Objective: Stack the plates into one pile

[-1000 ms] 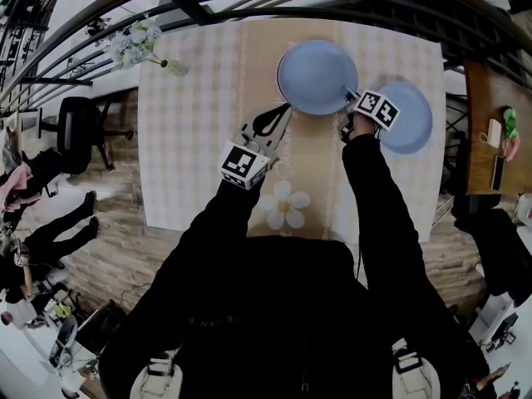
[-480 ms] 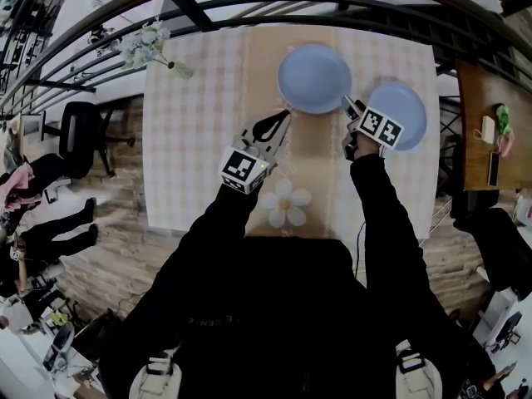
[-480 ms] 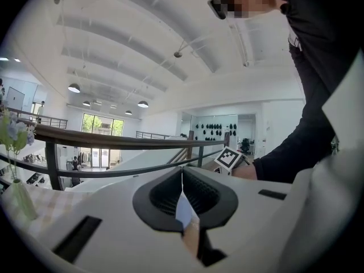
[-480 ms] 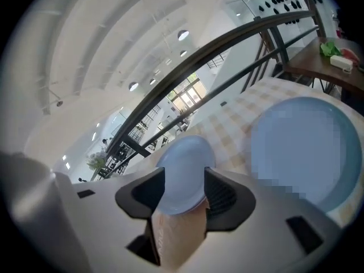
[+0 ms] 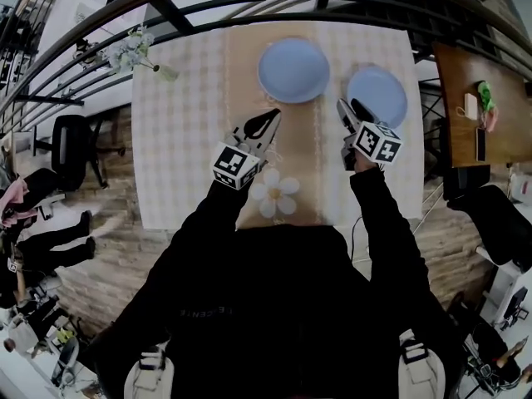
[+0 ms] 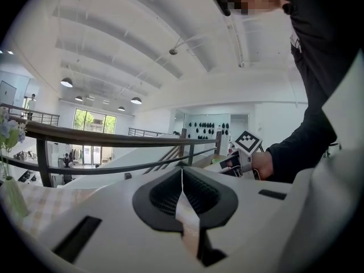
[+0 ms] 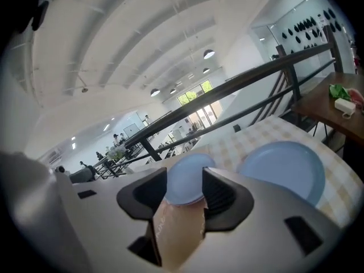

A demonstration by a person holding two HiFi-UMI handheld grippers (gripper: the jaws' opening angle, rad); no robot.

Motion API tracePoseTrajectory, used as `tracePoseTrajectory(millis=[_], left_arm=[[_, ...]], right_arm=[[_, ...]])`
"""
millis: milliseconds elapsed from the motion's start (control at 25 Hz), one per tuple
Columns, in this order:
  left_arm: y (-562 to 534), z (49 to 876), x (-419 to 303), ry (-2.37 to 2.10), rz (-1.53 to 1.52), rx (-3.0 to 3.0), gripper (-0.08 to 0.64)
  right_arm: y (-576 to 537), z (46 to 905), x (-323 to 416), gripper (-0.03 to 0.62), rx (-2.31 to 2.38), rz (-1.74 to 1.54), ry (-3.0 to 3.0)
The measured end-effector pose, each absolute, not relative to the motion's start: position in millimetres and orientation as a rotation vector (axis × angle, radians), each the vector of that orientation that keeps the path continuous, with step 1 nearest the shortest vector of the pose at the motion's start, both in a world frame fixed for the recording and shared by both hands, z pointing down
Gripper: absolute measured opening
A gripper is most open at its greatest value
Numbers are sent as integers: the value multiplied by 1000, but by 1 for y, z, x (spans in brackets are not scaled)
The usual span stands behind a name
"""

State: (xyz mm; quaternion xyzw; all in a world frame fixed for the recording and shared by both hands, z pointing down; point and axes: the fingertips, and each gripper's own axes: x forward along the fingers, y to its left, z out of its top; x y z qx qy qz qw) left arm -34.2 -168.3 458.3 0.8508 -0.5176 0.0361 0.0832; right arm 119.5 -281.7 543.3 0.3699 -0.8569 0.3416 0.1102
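Two light blue plates lie apart on the table's tan runner (image 5: 299,165): one at the far middle (image 5: 293,71), one to its right (image 5: 376,96). My right gripper (image 5: 347,113) hovers just short of the gap between them, raised off the table. Its jaws stand open and have just been closing, with nothing between them; past them I see the left plate (image 7: 185,186) and the right plate (image 7: 284,166). My left gripper (image 5: 271,120) is shut and empty, near the left plate's front edge. Its view points level over the table, with its pads (image 6: 182,178) pressed together.
A vase of flowers (image 5: 133,52) stands at the table's far left corner. A white flower-shaped mat (image 5: 274,194) lies on the runner near me. A dark railing (image 5: 249,11) runs behind the table. A wooden side table (image 5: 465,98) stands to the right.
My right gripper has lifted and drawn back from the rim of the left plate toward me. The left gripper has shifted slightly. Both plates lie where they were on the table.
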Motion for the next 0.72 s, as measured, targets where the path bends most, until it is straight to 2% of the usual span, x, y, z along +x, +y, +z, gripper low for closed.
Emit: tracePoseTrajectory(millis=[200, 720], left_arm=[[-177, 461, -6, -1466, 120, 2580, 20], [-224, 476, 90, -1246, 86, 2677, 20]], right_arm=[[-264, 542, 148, 201, 1100, 820, -2505], [-287, 581, 262, 213, 1342, 735, -2348]])
